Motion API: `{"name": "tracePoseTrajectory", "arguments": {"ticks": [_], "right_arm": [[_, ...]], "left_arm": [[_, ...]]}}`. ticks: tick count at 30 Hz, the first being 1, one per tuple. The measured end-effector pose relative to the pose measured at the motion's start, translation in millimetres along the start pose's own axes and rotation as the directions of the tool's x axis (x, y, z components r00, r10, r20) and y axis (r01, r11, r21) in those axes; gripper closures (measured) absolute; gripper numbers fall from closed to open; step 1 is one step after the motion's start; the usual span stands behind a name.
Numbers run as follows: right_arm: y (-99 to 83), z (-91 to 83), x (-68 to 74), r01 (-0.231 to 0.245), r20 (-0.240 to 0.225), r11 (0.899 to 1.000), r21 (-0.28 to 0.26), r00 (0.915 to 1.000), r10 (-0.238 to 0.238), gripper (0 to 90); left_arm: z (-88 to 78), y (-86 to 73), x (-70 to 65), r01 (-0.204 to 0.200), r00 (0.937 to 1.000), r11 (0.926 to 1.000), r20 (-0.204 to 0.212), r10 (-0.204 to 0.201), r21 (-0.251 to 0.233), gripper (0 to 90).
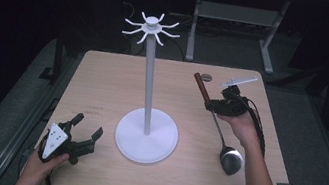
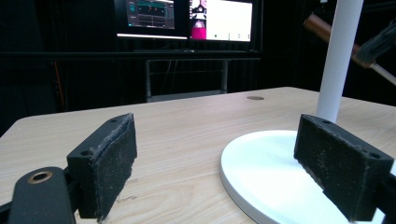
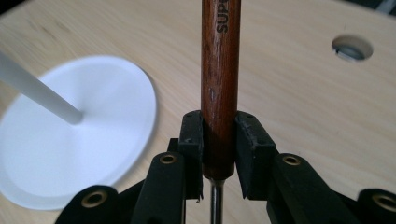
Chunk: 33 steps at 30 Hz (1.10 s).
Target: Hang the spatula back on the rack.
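Ladle (image 1: 225, 138), clamped by its wooden handle in the right gripper (image 1: 216, 105), looks carried toward the stand (image 1: 152, 90), needing a hook (image 1: 169, 34) aligned; left gripper (image 1: 87, 135) gapes empty.

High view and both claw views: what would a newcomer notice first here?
First, the tall white stand with curved hooks on top, in the middle of the table. Next, the right claw, at the right, shut on the wooden handle of a ladle. The left claw rests open beside the stand's base.

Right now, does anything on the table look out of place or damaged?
Nothing stands out. The stand is upright on the table. The right tongs grip the ladle by its wooden handle, with the bowl hanging low. The left tongs are open.
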State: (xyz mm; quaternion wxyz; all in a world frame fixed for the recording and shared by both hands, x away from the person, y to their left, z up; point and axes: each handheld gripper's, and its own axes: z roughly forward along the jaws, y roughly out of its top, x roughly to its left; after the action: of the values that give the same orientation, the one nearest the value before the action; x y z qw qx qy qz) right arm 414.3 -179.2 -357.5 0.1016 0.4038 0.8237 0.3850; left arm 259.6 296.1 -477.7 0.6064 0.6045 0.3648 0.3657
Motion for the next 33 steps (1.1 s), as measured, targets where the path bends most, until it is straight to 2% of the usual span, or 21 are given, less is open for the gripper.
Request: {"name": "tracePoseTrajectory", "arguments": {"ticks": [2, 3, 4, 5, 6, 11, 12, 15, 19, 21, 22, 23, 26, 33], "right_arm": [[0.2, -11.9, 4.8, 0.006, -0.001, 0.998, -0.06, 1.0, -0.006, 73.3], [0.2, -11.9, 4.8, 0.006, -0.001, 0.998, -0.06, 1.0, -0.006, 73.3], [0.3, -16.0, 6.0, 0.011, -0.004, 0.996, -0.083, 0.9999, -0.012, 73.3], [0.0, -27.0, 9.8, 0.015, -0.014, 0.991, -0.133, 0.9998, -0.017, 73.4], [-0.1, -32.8, 11.5, 0.026, -0.013, 0.987, -0.159, 0.9995, -0.029, 73.4], [-1.0, -53.4, 18.6, 0.043, -0.029, 0.972, -0.231, 0.9983, -0.051, 73.5], [-1.0, -53.4, 18.6, 0.043, -0.029, 0.972, -0.231, 0.9983, -0.051, 73.5], [-3.8, -68.1, 19.7, 0.036, -0.053, 0.958, -0.283, 0.9972, -0.053, 73.6], [-5.3, -83.2, 20.3, 0.032, -0.077, 0.935, -0.354, 0.9951, -0.063, 73.6], [-5.5, -89.2, 21.3, 0.034, -0.087, 0.926, -0.376, 0.9936, -0.072, 73.6], [-5.5, -89.2, 21.3, 0.034, -0.087, 0.926, -0.376, 0.9936, -0.072, 73.6], [-5.5, -93.5, 23.2, 0.038, -0.095, 0.919, -0.392, 0.9921, -0.081, 73.5], [-5.3, -97.3, 27.0, 0.052, -0.099, 0.915, -0.401, 0.99, -0.1, 73.5], [-3.6, -100.5, 33.8, 0.068, -0.122, 0.906, -0.419, 0.984, -0.13, 73.5]], "left_arm": [[-0.1, 0.0, 0.1, 0.001, 1.0, 1.0, 0.0, -0.001, 0.0, 12.7], [-0.1, 0.0, 0.1, 0.001, 1.0, 1.0, 0.0, -0.001, 0.0, 12.7], [0.0, 0.0, 0.0, 0.0, 1.0, 1.0, 0.0, 0.0, 0.0, 12.7], [0.0, 0.0, 0.0, 0.0, 1.0, 1.0, 0.0, 0.0, 0.001, 12.7], [0.0, 0.0, 0.0, 0.0, 1.0, 1.0, 0.0, 0.0, 0.001, 12.7], [0.2, 0.0, -0.2, -0.002, 1.0, 1.0, 0.001, 0.002, 0.001, 12.7], [0.2, 0.0, -0.2, -0.002, 1.0, 1.0, 0.001, 0.002, 0.001, 12.7], [0.1, 0.1, -0.1, -0.002, 1.0, 1.0, 0.0, 0.002, 0.001, 12.7], [0.2, 0.0, -0.3, 0.001, 1.0, 1.0, 0.001, -0.001, -0.001, 12.7], [0.4, 0.0, -0.6, 0.004, 1.0, 1.0, 0.0, -0.004, -0.003, 12.7], [0.4, 0.0, -0.6, 0.004, 1.0, 1.0, 0.0, -0.004, -0.003, 12.7], [0.6, 0.2, 0.0, -0.003, 1.0, 1.0, 0.001, 0.003, -0.005, 12.7], [-0.3, 0.2, 0.8, -0.014, 0.9999, 0.9999, 0.001, 0.014, 0.007, 12.7], [0.1, 0.1, 0.3, -0.006, 1.0, 1.0, 0.003, 0.006, 0.0, 12.7]]}}
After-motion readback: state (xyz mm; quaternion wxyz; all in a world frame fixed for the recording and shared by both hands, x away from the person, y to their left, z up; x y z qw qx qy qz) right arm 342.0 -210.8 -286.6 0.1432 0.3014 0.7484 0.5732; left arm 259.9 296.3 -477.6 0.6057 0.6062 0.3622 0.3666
